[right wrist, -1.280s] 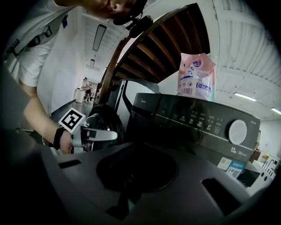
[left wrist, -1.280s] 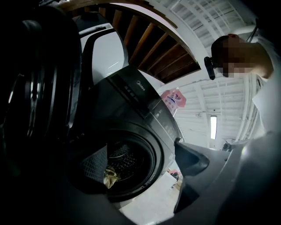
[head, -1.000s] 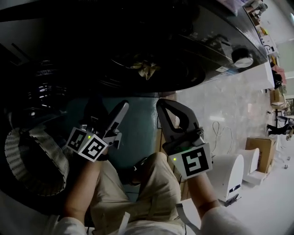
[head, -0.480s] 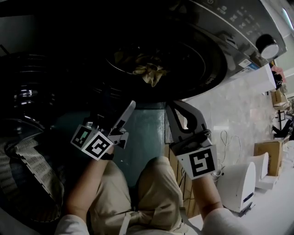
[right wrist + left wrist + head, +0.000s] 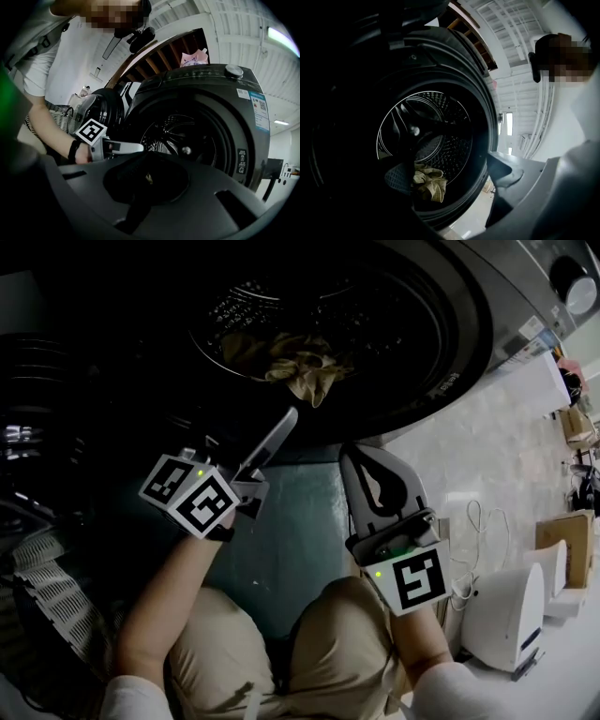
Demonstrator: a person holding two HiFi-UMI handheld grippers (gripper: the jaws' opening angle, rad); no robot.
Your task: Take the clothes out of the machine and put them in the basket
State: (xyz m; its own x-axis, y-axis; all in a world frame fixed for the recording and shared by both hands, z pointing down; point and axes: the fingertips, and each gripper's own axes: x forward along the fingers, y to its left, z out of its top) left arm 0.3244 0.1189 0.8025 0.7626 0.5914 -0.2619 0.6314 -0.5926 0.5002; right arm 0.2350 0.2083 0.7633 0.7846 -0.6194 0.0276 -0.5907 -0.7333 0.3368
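The washing machine's round opening [image 5: 441, 352] fills the top of the head view, and its drum [image 5: 424, 136] lies straight ahead in the left gripper view. A crumpled yellowish cloth [image 5: 300, 367] lies at the drum's front lip [image 5: 426, 180]. My left gripper [image 5: 251, 432] is open and empty, pointing up at the opening just below the cloth [image 5: 450, 187]. My right gripper [image 5: 361, 457] is shut on nothing, lower and to the right, in front of the machine [image 5: 146, 161]. The white woven basket [image 5: 52, 592] sits at the lower left.
The open machine door [image 5: 37, 418] stands dark at the left, above the basket. The person's knees [image 5: 281, 652] are below the grippers. White devices [image 5: 506, 606], a cable and cardboard boxes [image 5: 562, 531] lie on the pale floor at the right.
The view has tilted up, so the drum and cloth fill more of it. My left gripper has risen toward the opening. The right gripper has stayed below it. The basket has slid toward the lower-left edge.
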